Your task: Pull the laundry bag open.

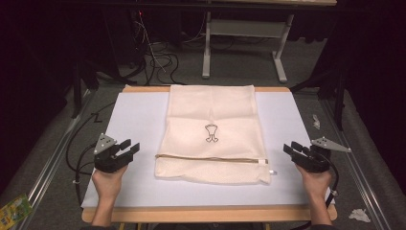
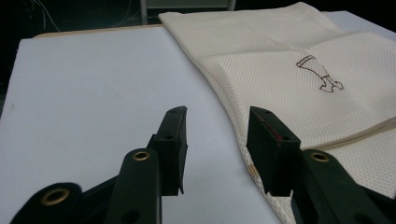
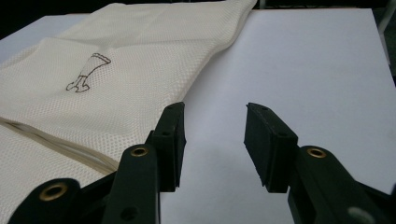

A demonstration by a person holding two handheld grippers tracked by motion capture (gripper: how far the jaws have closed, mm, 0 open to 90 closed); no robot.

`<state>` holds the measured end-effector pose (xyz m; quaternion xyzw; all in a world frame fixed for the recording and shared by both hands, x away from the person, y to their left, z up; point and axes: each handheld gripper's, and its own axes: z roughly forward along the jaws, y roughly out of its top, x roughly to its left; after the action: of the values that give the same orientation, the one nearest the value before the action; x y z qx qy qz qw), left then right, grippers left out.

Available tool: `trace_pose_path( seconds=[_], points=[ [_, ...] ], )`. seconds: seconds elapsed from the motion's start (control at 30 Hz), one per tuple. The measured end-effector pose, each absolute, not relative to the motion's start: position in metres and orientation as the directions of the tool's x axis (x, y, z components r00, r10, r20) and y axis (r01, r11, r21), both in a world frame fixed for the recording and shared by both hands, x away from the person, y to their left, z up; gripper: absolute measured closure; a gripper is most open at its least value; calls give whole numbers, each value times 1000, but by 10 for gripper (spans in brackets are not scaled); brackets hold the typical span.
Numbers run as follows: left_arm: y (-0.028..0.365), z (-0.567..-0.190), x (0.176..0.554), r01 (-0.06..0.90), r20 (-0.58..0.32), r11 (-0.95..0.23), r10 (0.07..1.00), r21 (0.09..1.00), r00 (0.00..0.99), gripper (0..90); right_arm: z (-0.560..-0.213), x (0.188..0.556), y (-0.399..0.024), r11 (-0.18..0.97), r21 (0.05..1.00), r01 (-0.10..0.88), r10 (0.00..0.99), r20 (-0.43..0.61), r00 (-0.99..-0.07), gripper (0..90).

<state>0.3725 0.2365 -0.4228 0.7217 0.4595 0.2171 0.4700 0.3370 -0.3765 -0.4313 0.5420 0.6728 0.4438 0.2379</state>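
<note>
A cream mesh zippered laundry bag (image 1: 210,136) lies flat mid-worktop (image 1: 134,120), its small dark emblem (image 1: 211,132) hard to read. Left gripper (image 1: 130,146) and right gripper (image 1: 292,147) flank it, fingers parted, empty.

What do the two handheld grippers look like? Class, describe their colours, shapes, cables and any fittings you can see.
Each gripper, left gripper and right gripper, is black, with two flat, blocky jaws on hinged arms fitted with brass-coloured eyelets. Each carries a grey three-cornered plate on top with small holes. A black cable trails from each. No sleeves show at the wrists.
</note>
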Motion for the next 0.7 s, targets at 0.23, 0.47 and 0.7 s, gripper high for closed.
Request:
trace_pose_path(
  seconds=[0.23,0.47,0.7],
  points=[
    [242,-426,375,470,-131,-110,883,876,451,558,-439,337,-383,-5,859,512,942,176,-286,591],
    [242,-434,380,490,-117,-138,883,861,455,542,-444,341,-388,-10,842,540,951,174,-254,590],
    [242,-441,386,500,-129,-119,892,858,434,527,-448,344,-390,-14,842,539,958,166,-235,573]
  ],
)
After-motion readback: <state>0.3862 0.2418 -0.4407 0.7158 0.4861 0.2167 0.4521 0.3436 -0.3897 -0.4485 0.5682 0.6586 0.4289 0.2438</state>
